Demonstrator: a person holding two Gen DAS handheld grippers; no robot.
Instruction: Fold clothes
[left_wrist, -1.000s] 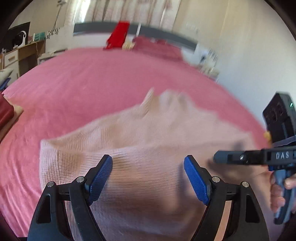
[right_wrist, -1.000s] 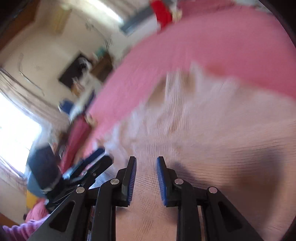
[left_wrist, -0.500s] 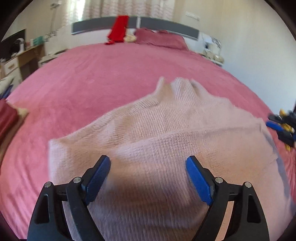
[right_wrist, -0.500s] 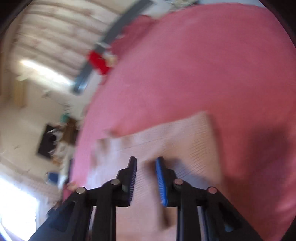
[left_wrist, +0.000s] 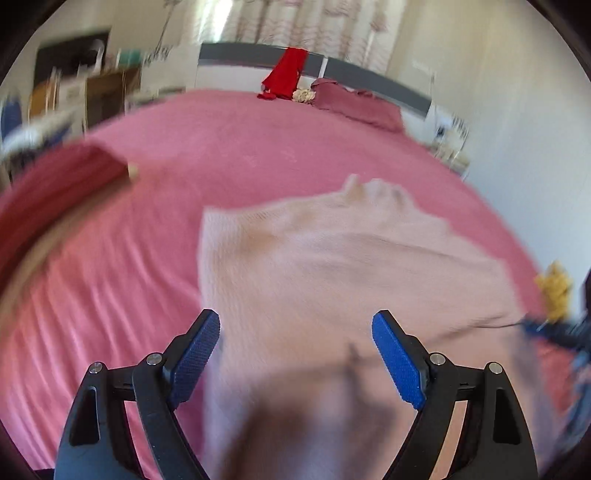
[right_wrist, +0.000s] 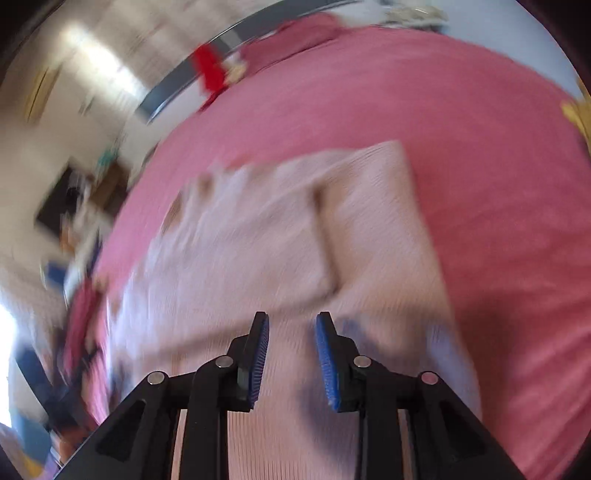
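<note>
A pale pink knitted sweater lies flat on the pink bedspread, its collar at the far end. It also shows in the right wrist view, with one side folded over. My left gripper is wide open and empty above the sweater's near left part. My right gripper hovers over the sweater's near part with its jaws a little apart and nothing between them. Both views are blurred by motion.
A dark red folded item lies on the bed at the left. A red garment hangs on the grey headboard, with a pillow beside it. Desk and shelves stand at the far left. A yellow object shows at the right.
The left gripper has swung to the left, so the sweater now sits to the right in its view. The right gripper has moved back over the sweater and stays slightly apart.
</note>
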